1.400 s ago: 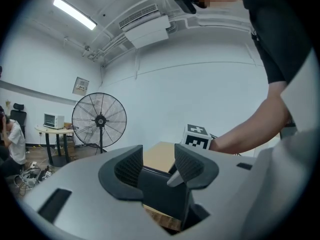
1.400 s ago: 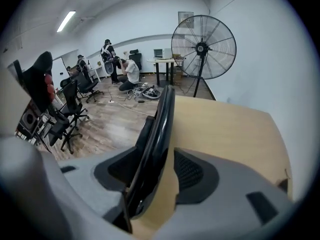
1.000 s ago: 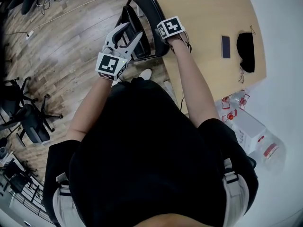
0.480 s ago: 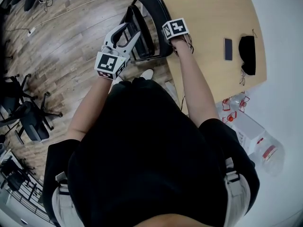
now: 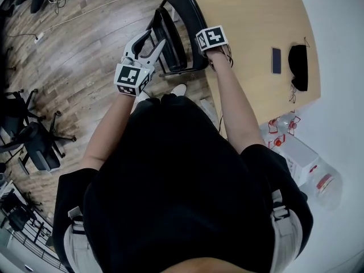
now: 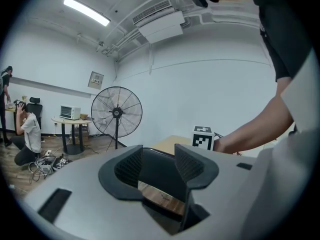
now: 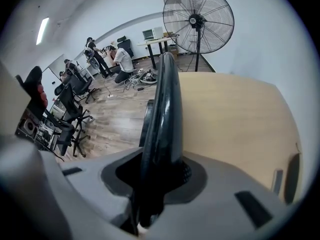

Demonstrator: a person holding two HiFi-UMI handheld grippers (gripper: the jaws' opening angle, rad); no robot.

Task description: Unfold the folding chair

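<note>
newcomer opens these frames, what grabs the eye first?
The black folding chair, folded and standing beside the wooden table at the top of the head view. The right gripper is clamped on its top rim, while the left gripper hovers with jaws apart next to its frame.

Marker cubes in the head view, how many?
2. One cube on the left gripper, left of the folding chair; the other on the right gripper, beside the table. None looks hidden.

free: wood floor point(image 5: 85, 50) L of folding chair point(image 5: 182, 33) | blocked: table point(image 5: 250, 27) just R (office chairs point(image 5: 34, 141) far L)
</note>
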